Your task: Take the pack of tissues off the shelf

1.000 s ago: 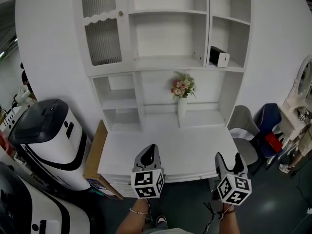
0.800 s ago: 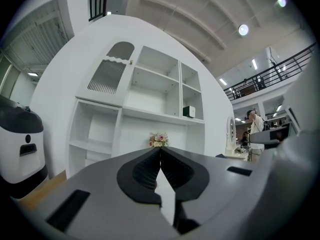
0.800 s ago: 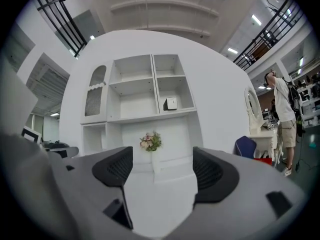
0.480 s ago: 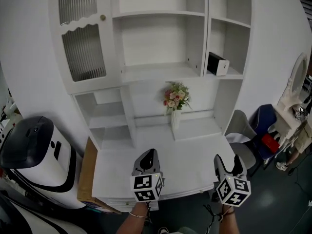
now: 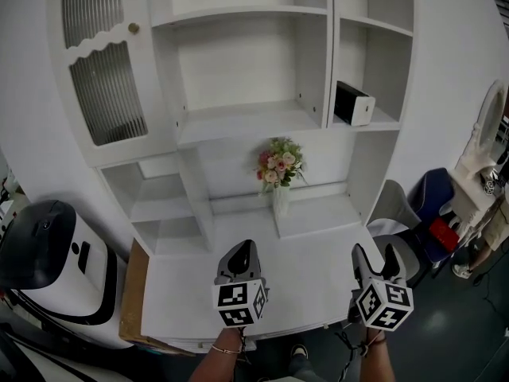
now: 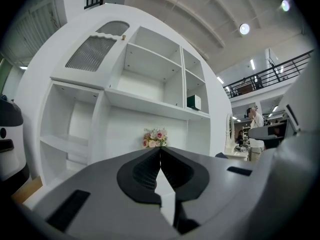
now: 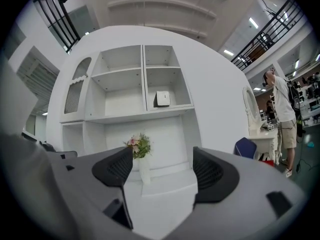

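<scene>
The pack of tissues (image 5: 354, 104) is a black and white box on the right-hand shelf of the white wall unit (image 5: 238, 126); it shows small as the tissue pack (image 7: 162, 98) in the right gripper view and as a dark box (image 6: 194, 102) in the left gripper view. My left gripper (image 5: 238, 255) hovers over the desk top, jaws shut with nothing between them. My right gripper (image 5: 375, 263) is at the desk's right front, jaws open and empty. Both are far below the pack.
A vase of flowers (image 5: 277, 169) stands at the back of the white desk (image 5: 302, 269). A white and black machine (image 5: 48, 261) is at the left. A grey chair (image 5: 398, 221) and a blue one (image 5: 433, 213) stand at the right. A person (image 7: 282, 119) stands far right.
The head view has moved closer and shifted left across the unit; the shelves look larger. Both grippers hold about the same place in the view, their jaws unchanged.
</scene>
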The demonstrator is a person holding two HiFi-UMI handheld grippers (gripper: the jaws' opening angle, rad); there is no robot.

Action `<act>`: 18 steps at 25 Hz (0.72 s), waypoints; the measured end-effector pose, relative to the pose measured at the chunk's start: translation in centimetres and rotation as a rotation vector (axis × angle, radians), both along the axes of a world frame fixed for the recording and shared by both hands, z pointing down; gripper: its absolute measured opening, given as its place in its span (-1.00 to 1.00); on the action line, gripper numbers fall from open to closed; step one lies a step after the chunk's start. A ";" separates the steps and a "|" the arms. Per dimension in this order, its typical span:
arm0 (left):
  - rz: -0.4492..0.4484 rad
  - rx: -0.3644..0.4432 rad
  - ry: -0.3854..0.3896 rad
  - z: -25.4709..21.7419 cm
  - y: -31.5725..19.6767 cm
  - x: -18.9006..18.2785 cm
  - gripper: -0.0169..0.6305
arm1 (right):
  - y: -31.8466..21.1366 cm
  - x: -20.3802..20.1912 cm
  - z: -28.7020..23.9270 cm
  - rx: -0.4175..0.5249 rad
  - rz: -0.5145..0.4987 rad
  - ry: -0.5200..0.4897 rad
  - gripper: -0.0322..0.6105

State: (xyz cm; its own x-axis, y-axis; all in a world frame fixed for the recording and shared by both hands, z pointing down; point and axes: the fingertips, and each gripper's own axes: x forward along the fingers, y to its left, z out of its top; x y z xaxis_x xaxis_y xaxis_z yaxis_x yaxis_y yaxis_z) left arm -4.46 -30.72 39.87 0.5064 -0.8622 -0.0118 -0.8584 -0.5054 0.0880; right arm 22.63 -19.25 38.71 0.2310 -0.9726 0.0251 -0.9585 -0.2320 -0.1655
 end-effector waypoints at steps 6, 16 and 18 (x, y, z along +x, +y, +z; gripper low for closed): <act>-0.033 0.026 0.006 -1.7 -4.3 3.4 -0.89 | -5.1 3.6 -1.4 0.022 -0.040 0.009 0.28; -0.070 0.065 -0.016 -4.2 -8.8 9.2 -0.89 | -11.3 8.9 -3.0 0.037 -0.109 0.013 0.28; -0.084 0.062 -0.015 -4.2 -9.3 9.7 -0.89 | -12.1 9.7 -2.9 0.034 -0.118 0.014 0.28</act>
